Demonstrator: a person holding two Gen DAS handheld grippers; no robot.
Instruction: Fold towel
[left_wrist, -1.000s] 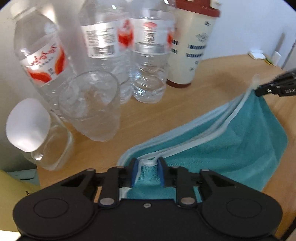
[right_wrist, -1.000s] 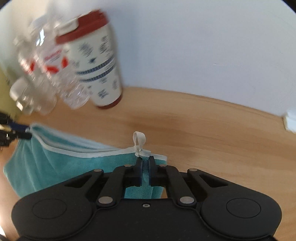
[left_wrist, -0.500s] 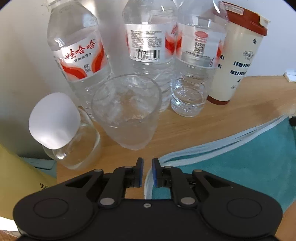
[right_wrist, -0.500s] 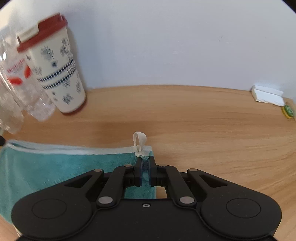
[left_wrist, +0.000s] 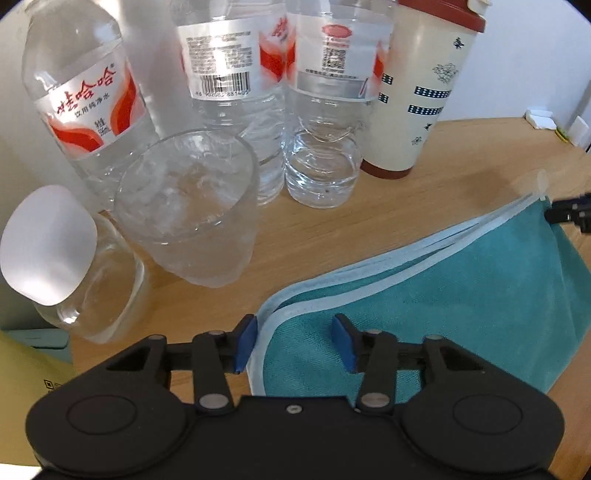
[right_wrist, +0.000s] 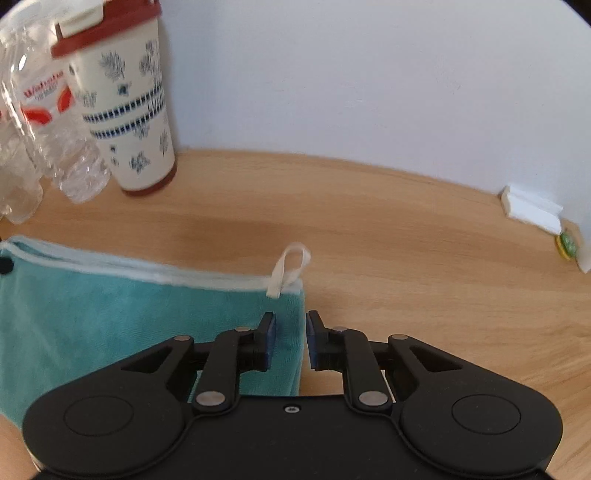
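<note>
1. The teal towel (left_wrist: 461, 295) lies folded on the wooden worktop (right_wrist: 388, 229), with its white-edged layers stacked along the far side and its hanging loop (right_wrist: 288, 269) at the far right corner.
2. The left claw (left_wrist: 293, 341) is spread wide and grips nothing. The towel's near left corner sits between its blue pads (left_wrist: 245, 341), and the cloth looks slack there.
3. The right claw (right_wrist: 290, 341) is also parted and empty. The towel's right edge runs between its pads, just short of the loop.
4. The step in hand looks like letting go after a fold. Draw both claws straight back toward the near side and keep them level, so that no pad drags a layer out of line.
5. Mind the left side. A drinking glass (left_wrist: 188, 206), a small jar (left_wrist: 74, 273) and water bottles (left_wrist: 229, 81) stand just beyond the towel's corner, and the glass is close enough that a sideways swing could knock it.
6. On the right, keep the pad clear of the loop; catching it would likely lift the corner.
7. The stacked edges look slightly fanned at the left. If another fold is due, grip all the layers together at each corner, away from the patterned cup (right_wrist: 129, 110).
</note>
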